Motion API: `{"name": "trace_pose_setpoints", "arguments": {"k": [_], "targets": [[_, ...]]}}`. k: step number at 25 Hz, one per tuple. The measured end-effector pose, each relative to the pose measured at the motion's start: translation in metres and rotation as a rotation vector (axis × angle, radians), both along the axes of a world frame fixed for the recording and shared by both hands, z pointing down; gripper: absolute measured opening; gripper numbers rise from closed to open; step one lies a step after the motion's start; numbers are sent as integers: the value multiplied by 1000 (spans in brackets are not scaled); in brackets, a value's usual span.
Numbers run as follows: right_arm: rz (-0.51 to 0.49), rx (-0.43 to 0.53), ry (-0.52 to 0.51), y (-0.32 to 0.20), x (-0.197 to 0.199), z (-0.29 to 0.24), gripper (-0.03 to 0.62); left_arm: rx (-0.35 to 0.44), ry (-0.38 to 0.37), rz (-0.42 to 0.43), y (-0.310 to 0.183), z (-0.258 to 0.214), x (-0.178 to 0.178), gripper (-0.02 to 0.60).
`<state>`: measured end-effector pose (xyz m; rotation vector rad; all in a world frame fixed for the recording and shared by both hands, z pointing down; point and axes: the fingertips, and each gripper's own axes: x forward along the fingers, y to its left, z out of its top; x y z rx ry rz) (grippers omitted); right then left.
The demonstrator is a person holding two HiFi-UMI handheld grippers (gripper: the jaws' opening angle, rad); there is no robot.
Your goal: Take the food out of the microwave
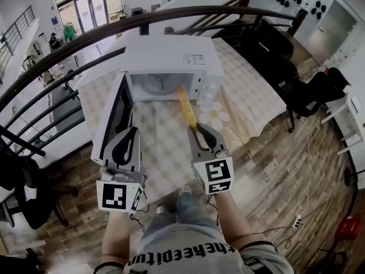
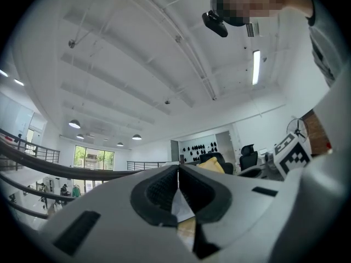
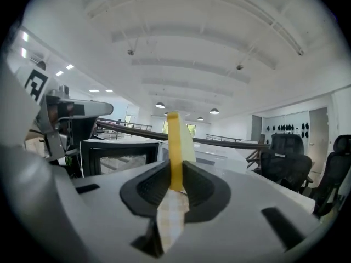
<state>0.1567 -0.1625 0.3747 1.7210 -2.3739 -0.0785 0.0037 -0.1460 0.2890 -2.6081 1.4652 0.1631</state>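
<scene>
The white microwave (image 1: 171, 61) stands at the far side of a table with a checked cloth (image 1: 159, 147). Its door (image 1: 114, 116) hangs open to the left, and the glass turntable inside looks bare. A long, flat yellow piece of food (image 1: 187, 108) sticks out forward over the table in front of the microwave, with my right gripper (image 1: 197, 127) shut on its near end. In the right gripper view the yellow food (image 3: 174, 147) stands up between the pads (image 3: 159, 186). My left gripper (image 1: 132, 131) is beside the door, its jaws (image 2: 178, 171) shut with nothing between them.
A white flower-shaped mat (image 1: 217, 114) lies on the cloth to the right of the food. A dark curved railing (image 1: 85, 39) runs behind and to the left of the table. Black office chairs (image 1: 308, 93) stand on the wooden floor at the right.
</scene>
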Motion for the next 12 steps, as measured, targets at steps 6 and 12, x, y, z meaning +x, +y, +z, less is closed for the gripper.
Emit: {"name": "trace_pose_setpoints", "arguments": {"k": [6,12], "targets": [[37,39,-28,21,8,-15,71,9,4,25,11,-4,1,11],[67,78,-64,43,13,-31,71,6,3,32,22,-5,-1,11]]}}
